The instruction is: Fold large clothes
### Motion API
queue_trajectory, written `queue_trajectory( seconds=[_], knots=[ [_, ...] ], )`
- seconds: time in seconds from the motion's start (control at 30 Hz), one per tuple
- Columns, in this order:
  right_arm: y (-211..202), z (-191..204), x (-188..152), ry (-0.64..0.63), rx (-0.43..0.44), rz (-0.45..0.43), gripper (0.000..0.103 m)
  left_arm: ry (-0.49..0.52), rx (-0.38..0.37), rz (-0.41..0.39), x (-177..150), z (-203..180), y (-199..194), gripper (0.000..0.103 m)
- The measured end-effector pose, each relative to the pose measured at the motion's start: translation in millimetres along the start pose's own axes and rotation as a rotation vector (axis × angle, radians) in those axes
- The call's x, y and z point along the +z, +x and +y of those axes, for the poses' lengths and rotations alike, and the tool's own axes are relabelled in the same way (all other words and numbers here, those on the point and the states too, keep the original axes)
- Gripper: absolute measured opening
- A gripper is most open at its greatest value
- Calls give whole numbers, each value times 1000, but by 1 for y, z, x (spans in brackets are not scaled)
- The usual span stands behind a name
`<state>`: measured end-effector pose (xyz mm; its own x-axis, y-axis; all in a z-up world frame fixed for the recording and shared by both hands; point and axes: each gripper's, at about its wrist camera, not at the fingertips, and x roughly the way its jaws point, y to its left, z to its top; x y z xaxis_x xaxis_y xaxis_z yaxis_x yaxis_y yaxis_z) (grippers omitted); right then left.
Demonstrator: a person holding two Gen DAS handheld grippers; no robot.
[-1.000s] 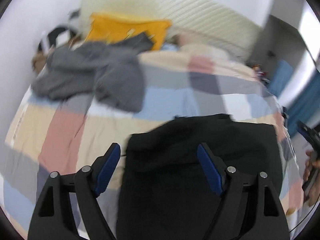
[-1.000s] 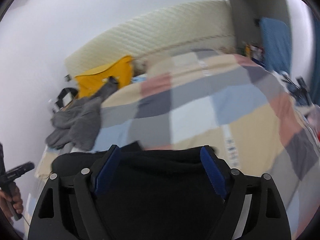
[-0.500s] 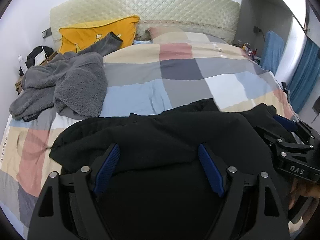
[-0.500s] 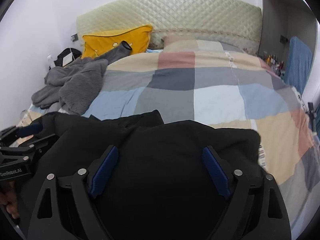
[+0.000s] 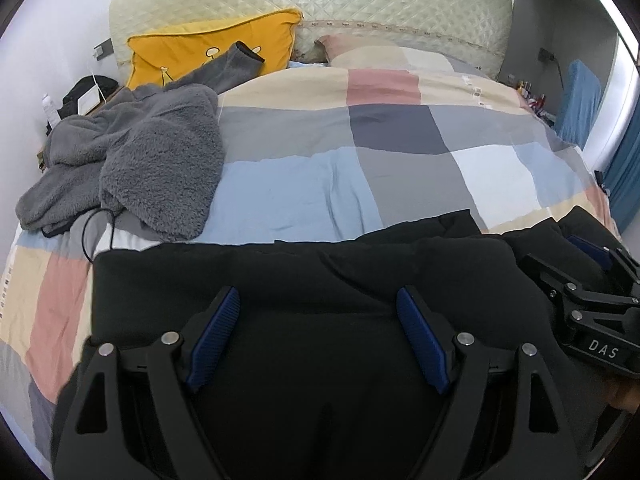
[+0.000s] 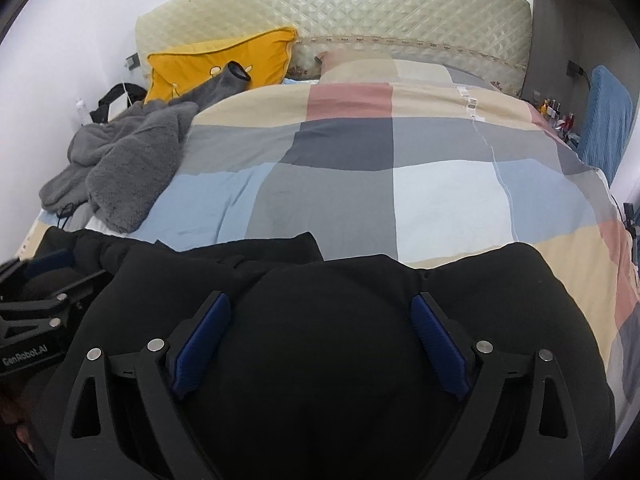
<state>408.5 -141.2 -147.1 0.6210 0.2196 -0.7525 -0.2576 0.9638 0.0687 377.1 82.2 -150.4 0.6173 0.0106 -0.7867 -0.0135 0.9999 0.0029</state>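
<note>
Both claws, left claw (image 5: 318, 340) released and right claw (image 6: 322, 346) opening, hovered over the black garment (image 5: 300, 276), seemingly ungripped.

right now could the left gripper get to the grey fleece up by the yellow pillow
Probably yes: the left gripper is open over the black garment, with only bare quilt before the grey fleece.

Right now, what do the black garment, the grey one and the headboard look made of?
Black garment: matte, soft knit or fleece by the look; no sheen, rounded folds. Weave too dark to tell.
Grey garment: plush fleece or sherpa; nubby, fuzzy pile.
Headboard: cream padded upholstery, likely faux leather or satin; diamond quilting, slight gloss.
</note>
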Motion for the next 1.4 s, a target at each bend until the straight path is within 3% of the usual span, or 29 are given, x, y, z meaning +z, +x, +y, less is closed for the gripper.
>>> queue_trajectory(
  seconds=[0.4,0.63,0.83,1.07,1.2,1.4],
  knots=[
    [-30,-18,-26,-74,-49,-107,93,77,117,-80,-22,18,-20,85],
    [-47,-58,-38,-21,-93,-189,97,26,168,-109,-29,47,-18,85],
    [-25,-81,-44,57,-22,-156,102,-7,94,-71,-35,55,-2,87],
    [-26,-79,-45,67,-24,-149,102,36,147,-82,-35,43,-1,87],
    [-48,-78,-45,75,-38,-158,102,52,191,-106,-32,42,-23,88],
    [-129,-62,-24,79,-5,-266,102,38,142,-182,-22,31,-95,99]
  ],
)
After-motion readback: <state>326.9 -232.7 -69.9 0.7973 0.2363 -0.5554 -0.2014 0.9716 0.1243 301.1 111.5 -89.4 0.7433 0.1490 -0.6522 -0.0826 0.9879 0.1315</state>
